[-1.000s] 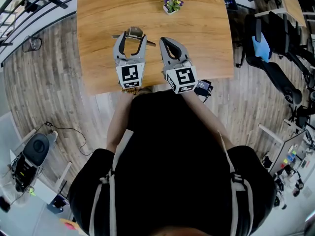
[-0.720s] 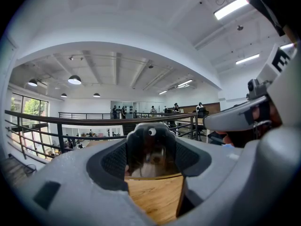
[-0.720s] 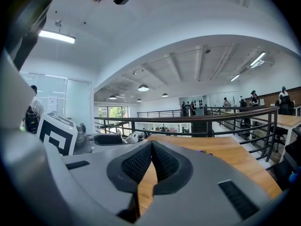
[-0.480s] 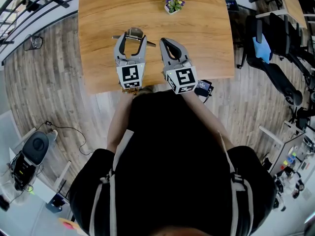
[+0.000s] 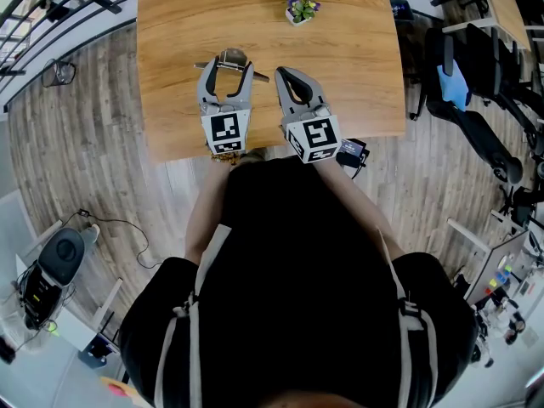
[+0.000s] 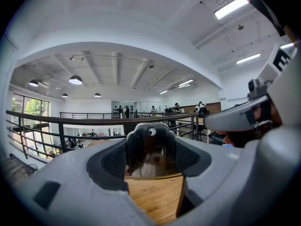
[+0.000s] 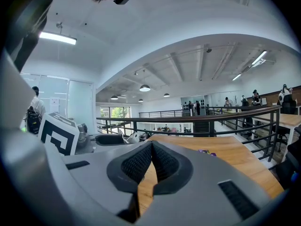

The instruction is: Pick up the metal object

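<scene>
Clamping the metal object (image 6: pixel 151 152) across its width, the left gripper (image 5: pixel 227 66) has a ribbed pad against each side of the shiny body, with the jaws standing wide. In the head view the piece lies at about 9 o'clock from the middle of the wooden table (image 5: pixel 357 66), at the gripper's tips. Whether it has cleared the wood cannot be told. It looks like polished sheet metal with a small rivet near its top. It should be stiff and not fragile, and probably of modest weight, but smooth enough to slide in the pads. Thin arms seem to stick out at 9 and 3 o'clock of the body. They would likely twist in a grip, so the broad flat flanks where the pads now sit are the better hold, taken low and square. At 3 o'clock from the left one, the right gripper (image 5: pixel 282 71) is pinched closed on nothing. A small potted plant (image 5: pixel 297 7) stands well apart at 1 o'clock.
</scene>
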`<state>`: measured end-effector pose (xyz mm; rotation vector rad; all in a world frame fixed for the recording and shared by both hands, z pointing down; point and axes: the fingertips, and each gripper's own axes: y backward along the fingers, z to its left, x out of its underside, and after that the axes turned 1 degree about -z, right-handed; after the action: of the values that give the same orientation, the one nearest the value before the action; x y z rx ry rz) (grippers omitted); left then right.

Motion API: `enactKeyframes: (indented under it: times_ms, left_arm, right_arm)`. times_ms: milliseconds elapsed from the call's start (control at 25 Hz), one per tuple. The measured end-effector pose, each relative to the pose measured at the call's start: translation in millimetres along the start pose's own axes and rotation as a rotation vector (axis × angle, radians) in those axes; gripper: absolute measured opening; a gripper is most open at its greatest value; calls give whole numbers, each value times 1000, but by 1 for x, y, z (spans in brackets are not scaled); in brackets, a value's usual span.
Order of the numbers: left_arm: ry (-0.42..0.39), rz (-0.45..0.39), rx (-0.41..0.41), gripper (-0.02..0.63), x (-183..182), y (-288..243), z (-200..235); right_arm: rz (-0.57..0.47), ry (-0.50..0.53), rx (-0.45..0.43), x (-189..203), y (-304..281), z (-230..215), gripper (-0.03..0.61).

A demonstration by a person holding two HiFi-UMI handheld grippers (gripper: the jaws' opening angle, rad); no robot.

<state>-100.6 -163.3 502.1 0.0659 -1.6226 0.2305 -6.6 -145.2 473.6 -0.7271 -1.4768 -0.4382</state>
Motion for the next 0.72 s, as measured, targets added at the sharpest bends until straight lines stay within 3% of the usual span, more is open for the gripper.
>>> enactKeyframes:
  times_ms: [720]
  left_arm:
    - [-1, 16, 1, 298, 10, 0, -1]
  right_arm:
    - [10, -7, -19, 7, 0, 2, 0]
